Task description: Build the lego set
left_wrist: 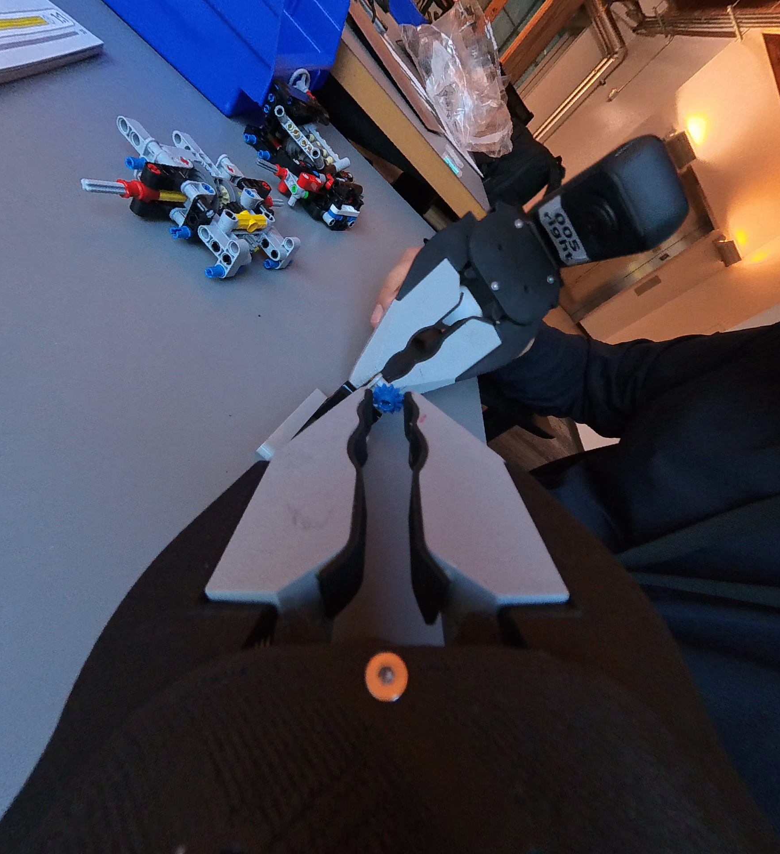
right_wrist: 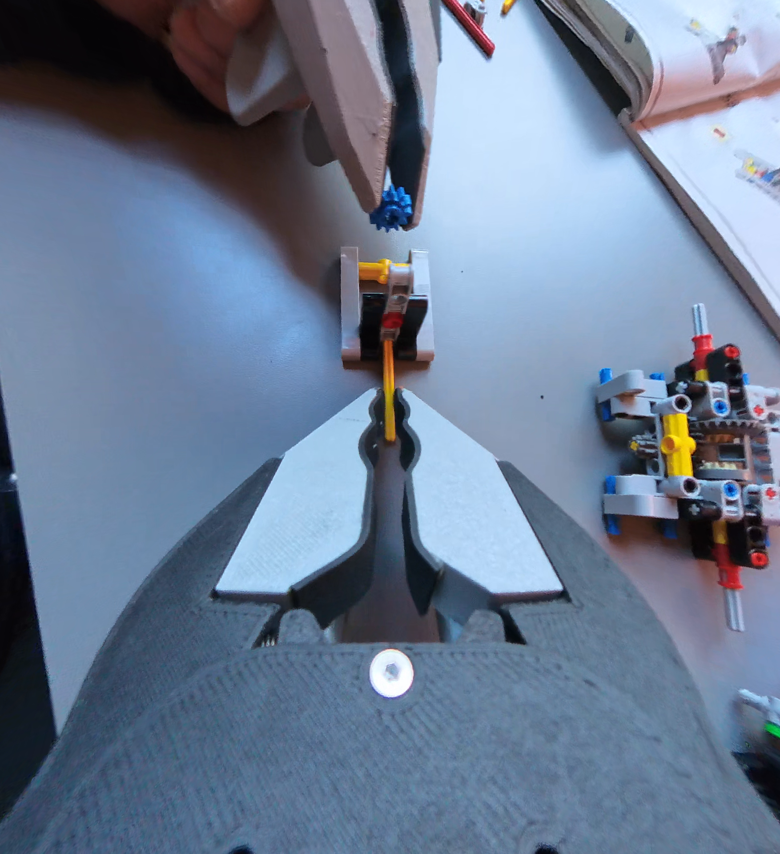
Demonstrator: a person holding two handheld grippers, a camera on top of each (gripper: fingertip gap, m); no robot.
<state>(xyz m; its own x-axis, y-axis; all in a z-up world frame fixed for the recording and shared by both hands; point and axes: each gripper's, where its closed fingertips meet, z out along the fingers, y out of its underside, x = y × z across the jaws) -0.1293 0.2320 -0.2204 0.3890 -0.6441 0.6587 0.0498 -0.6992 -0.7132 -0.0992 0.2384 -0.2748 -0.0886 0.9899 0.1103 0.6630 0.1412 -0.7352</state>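
A blue gear (right_wrist: 392, 208) is clamped at the tips of the left hand-held gripper (left_wrist: 384, 402), just beyond a small grey-and-black assembly (right_wrist: 386, 309), whose yellow axle (right_wrist: 388, 406) is pinched lengthwise by the right hand-held gripper (right_wrist: 388, 397).

On the grey table (left_wrist: 78, 369), a grey brick assembly (left_wrist: 203, 203) at 11 o'clock; blue bins (left_wrist: 222, 41) at 12; clear plastic bag (left_wrist: 462, 83) at 1.

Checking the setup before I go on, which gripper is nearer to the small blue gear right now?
Left. The blue gear sits between the left gripper's fingertips. The right gripper is farther off, its fingers closed on the yellow axle of the small assembly.
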